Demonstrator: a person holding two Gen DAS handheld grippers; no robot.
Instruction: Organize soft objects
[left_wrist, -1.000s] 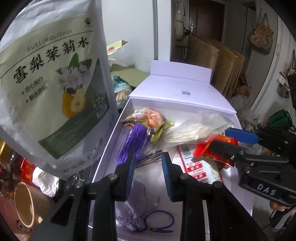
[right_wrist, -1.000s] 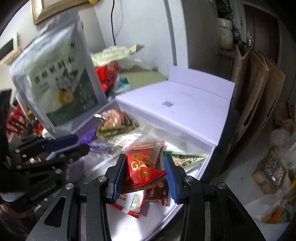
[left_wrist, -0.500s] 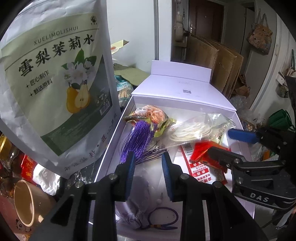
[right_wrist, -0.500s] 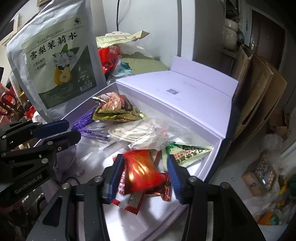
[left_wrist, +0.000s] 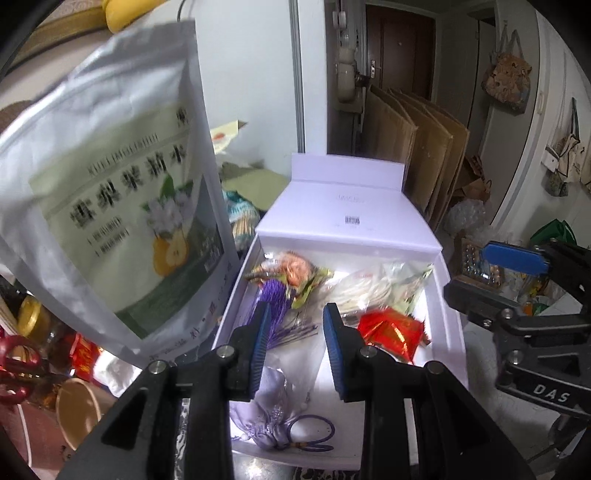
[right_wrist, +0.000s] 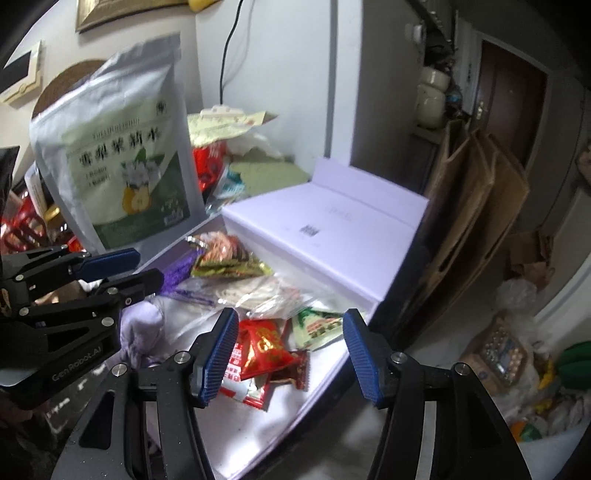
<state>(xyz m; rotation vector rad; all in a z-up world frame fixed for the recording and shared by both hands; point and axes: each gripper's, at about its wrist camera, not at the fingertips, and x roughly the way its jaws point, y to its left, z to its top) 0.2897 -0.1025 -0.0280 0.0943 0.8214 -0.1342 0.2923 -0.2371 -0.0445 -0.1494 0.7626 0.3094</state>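
Red packet lies in box btwn spread fingers of empty right hand-held gripper; left hand-held gripper parted, empty.

Even, soft indoor light is seen throughout, glare is thrown off the lavender box floor, the pear-print pouch is motion-blurred, and edges are fisheye-bent and vignetted.

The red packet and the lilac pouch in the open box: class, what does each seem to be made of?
Red packet: probably metallised plastic film, glossy; it glints and holds sharp crinkles. Lilac pouch: seemingly woven fabric with a soft satin sheen; it slumps in loose folds beside its cord loop.
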